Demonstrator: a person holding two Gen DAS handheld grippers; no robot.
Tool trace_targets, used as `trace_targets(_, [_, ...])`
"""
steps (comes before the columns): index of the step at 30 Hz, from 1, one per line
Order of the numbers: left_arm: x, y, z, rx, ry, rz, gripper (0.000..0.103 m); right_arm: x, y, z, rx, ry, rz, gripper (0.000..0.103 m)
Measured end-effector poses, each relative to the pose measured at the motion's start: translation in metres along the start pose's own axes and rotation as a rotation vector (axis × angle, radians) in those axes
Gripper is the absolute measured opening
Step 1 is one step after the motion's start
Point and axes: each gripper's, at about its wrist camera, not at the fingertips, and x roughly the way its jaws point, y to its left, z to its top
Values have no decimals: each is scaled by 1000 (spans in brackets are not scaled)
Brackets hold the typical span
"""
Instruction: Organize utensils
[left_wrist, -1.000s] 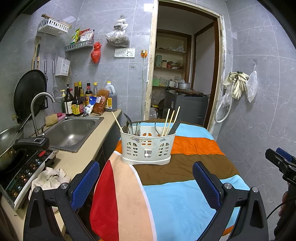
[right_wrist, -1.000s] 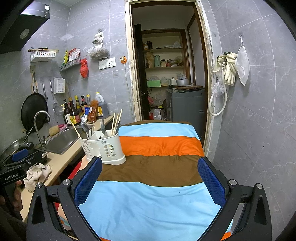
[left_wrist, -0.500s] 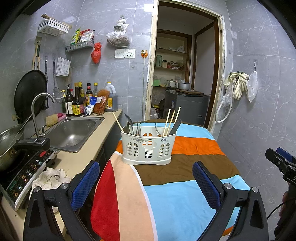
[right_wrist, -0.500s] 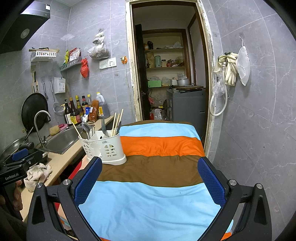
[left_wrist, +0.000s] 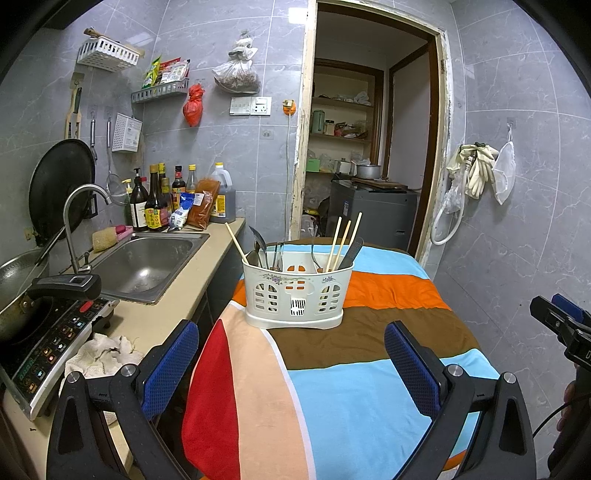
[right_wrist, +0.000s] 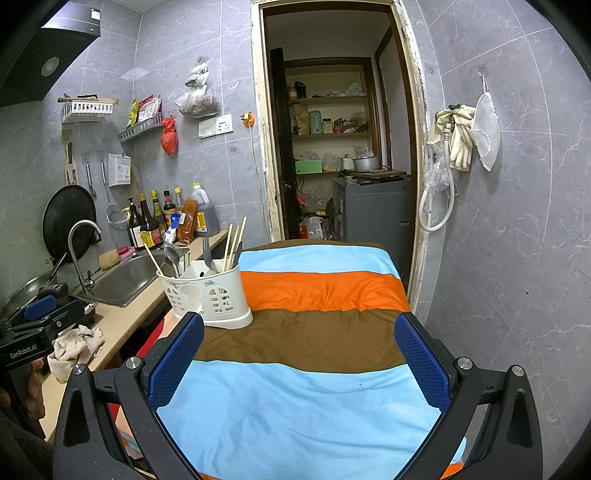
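Utensils — chopsticks (left_wrist: 341, 240), spoons and what looks like a spatula — stand mixed in a white caddy (left_wrist: 295, 295) near the far left corner of the striped-cloth counter (left_wrist: 362, 398). Left gripper (left_wrist: 291, 365) and right gripper (right_wrist: 300, 358) both hover spread wide, holding nothing. Pulling one leaning chopstick could tip the light caddy or drag its neighbours out.

My left camera looks forward over the striped cloth (left_wrist: 332, 387) at the utensil caddy (left_wrist: 297, 291), fairly near and centred, sink (left_wrist: 147, 262) to its left. My right camera sits further right, so the caddy (right_wrist: 210, 295) falls left. Both share caddy, cloth and doorway (left_wrist: 373, 147).
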Motion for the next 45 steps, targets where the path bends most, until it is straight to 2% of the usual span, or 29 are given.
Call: trace_targets(45, [1,2,1,0,-3,11,101,2,1,2,-6,-1,-3,101])
